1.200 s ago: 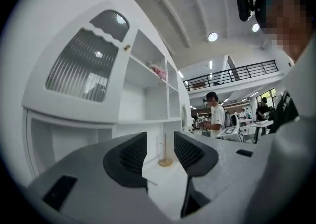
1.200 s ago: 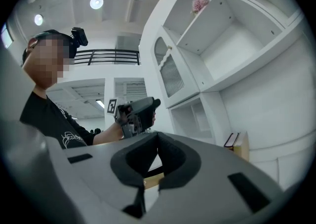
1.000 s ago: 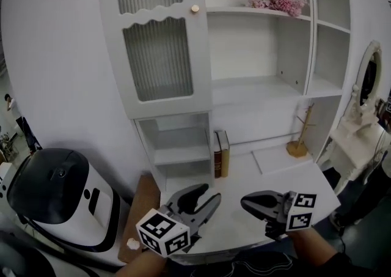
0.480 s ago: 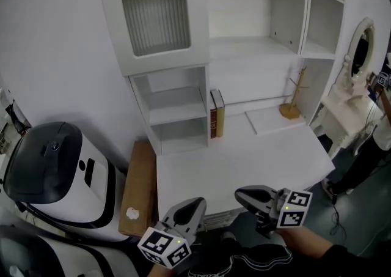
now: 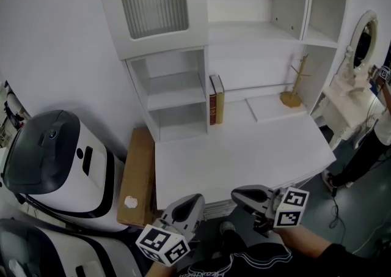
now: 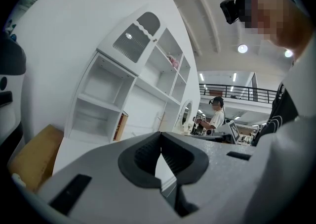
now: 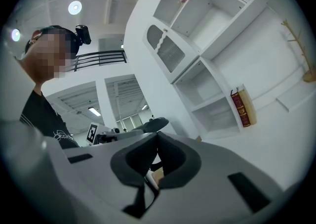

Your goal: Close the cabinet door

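Both grippers have dropped from above the desk [image 5: 244, 147] to the bottom of the head view, just off its front edge. The left gripper [image 5: 192, 202], gaping a second ago, now has its fingers pressed together.

Filling the upper half of that view, the cabinet [image 5: 244, 0] stands with open shelves to the right. A rounded white machine [image 5: 55, 159] sits at lower left, and a brown box [image 5: 137, 172] is wedged between it and the desk. The door [image 5: 153, 0], ribbed glass in a white frame, is at upper left. It looks to lie flat over its compartment, though its top and knob are cut off by the frame. Two books [image 5: 215, 99] stand upright just beside the low cubbies under it. The right gripper [image 5: 239, 195] also has its fingers closed tip to tip. Neither gripper pinches anything, and both are well apart from the door.

To my eye the closing looks done, or nearly. The risk is a door pushed to but not seated. If it was let go short of its frame it could swing back out, and from this low position nobody is checking it. Lifting the grippers carelessly could also knock them against the desk edge.
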Available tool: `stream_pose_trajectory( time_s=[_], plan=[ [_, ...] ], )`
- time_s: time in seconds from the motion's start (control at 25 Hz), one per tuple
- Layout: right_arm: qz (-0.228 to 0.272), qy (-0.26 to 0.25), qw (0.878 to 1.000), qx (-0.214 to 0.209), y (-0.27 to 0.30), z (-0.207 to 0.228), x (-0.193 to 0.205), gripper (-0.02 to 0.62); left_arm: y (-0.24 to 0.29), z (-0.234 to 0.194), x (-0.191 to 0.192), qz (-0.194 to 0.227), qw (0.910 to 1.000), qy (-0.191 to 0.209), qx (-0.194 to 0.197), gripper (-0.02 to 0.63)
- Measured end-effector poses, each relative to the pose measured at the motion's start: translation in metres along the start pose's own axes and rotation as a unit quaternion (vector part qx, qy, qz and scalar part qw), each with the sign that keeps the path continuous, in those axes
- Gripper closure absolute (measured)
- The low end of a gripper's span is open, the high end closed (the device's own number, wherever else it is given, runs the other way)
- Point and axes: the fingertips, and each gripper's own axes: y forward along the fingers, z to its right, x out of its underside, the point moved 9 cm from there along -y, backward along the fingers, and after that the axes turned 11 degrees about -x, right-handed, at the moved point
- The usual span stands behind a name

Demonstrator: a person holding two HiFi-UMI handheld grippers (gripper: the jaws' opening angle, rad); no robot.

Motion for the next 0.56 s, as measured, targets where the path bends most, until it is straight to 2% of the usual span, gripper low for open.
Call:
stream_pose_trajectory(
  time_s=[0.56],
  plan=[
    [-0.005,-0.003,1.000,0.005,-0.014,-0.012,0.012,0.588,0.009,0.019,0.015,-0.012,0.9995,0.005,0.029,0.601]
  ],
)
